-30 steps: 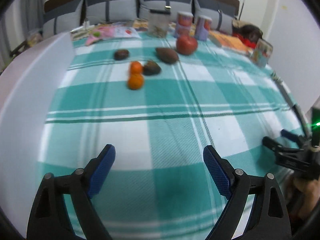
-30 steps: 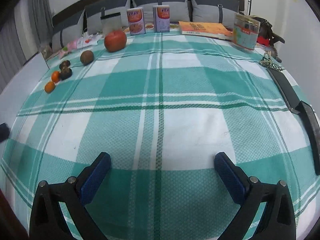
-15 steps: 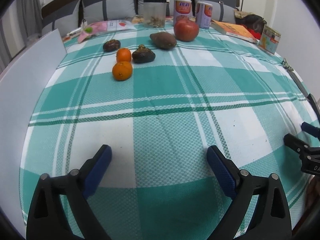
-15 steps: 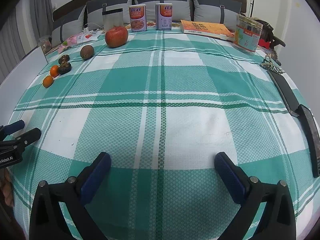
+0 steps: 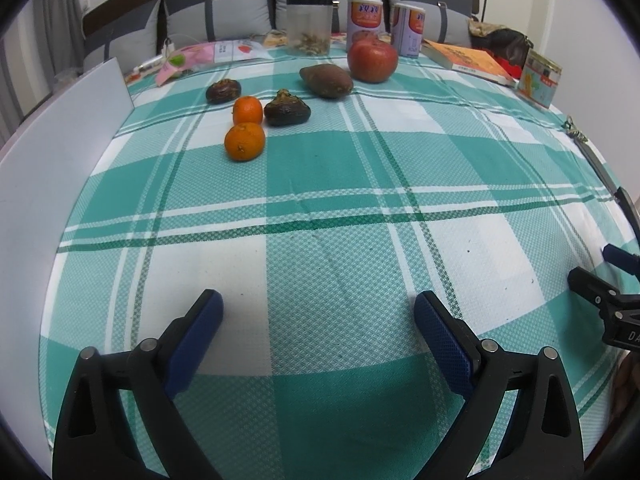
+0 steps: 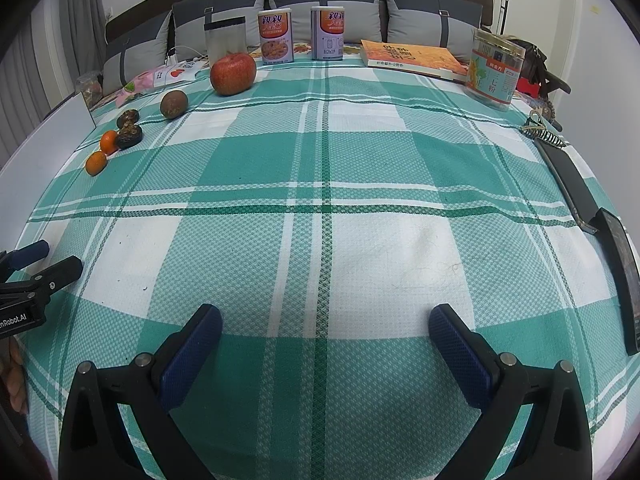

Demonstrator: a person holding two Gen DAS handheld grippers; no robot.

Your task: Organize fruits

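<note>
I have both tools low over the near edge of the checked cloth point(image 5: 320, 184), and neither is carrying anything: the left gripper point(image 5: 318, 316) has its jaws spread wide with only cloth between the pads, and the right gripper point(image 6: 325, 330) stands just as wide and empty. The fruit sits well apart from me, at the far left of the cloth, in a loose cluster. Nearest is one orange point(image 5: 244, 141), touching or almost touching a second orange point(image 5: 248, 109) behind it; a dark knobbly fruit point(image 5: 287, 109) lies just beside that one, with another dark fruit point(image 5: 223, 91) further left. Behind them are a brown oval fruit point(image 5: 326, 81) and a red apple point(image 5: 372, 59), which stands in front of two cans point(image 5: 364, 16) and a clear jar point(image 5: 308, 26). I judge this to be the very start: nothing picked, nothing sorted, and no bowl or tray that I can see to sort into. The next move, as I read it, belongs to the left tool, which faces the cluster: reach forward and left to the near orange, straddle it and close gently so it does not roll into its neighbour.
</note>
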